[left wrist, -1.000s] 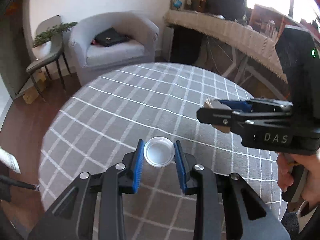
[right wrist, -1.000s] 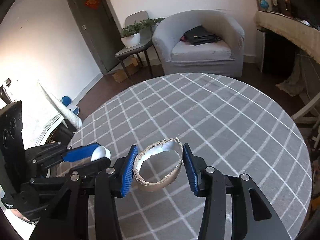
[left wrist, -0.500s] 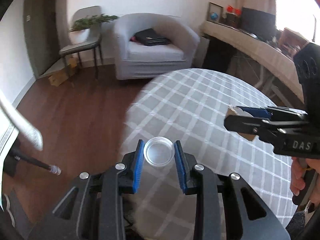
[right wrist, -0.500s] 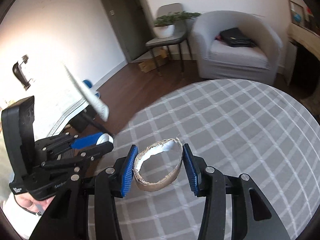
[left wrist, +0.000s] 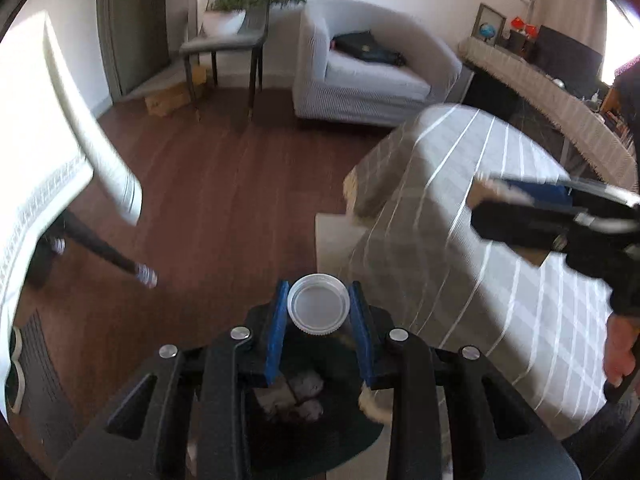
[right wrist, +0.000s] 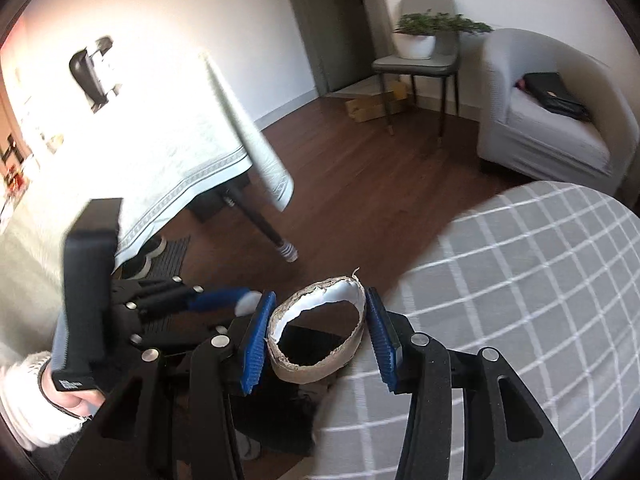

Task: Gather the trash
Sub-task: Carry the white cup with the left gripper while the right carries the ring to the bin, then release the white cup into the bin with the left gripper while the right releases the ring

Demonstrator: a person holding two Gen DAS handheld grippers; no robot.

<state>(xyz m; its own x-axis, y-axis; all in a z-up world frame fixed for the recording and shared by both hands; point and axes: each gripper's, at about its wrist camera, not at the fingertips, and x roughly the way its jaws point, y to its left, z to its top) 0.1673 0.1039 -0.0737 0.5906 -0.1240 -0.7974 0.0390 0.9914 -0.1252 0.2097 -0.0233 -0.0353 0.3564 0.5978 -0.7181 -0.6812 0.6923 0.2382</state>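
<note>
My left gripper (left wrist: 318, 292) is shut on a round clear plastic lid (left wrist: 318, 308), held flat just past the edge of the grey checked table (left wrist: 500, 248). Under it lies a dark bin (left wrist: 352, 444) with crumpled paper (left wrist: 296, 394) inside. My right gripper (right wrist: 320, 300) is shut on a torn cardboard ring (right wrist: 312, 372) with a white inner face, at the table's edge (right wrist: 520, 300) and over the dark bin (right wrist: 276, 420). Each gripper shows in the other's view: the right gripper (left wrist: 492, 196) is blurred, and the left gripper (right wrist: 244, 298) is held by a hand in a white sleeve.
A white-clothed table (right wrist: 168, 148) with a dark leg (right wrist: 264, 224) stands to the left over the wooden floor (left wrist: 224, 184). Further back are a grey armchair (left wrist: 368, 72) with a black bag, a chair (left wrist: 224, 40) bearing a potted plant, and a cardboard box (right wrist: 372, 106).
Both grippers have swung left, from over the middle of the checked table to its edge above the floor and the dark bin. The lid and the cardboard ring stay gripped.
</note>
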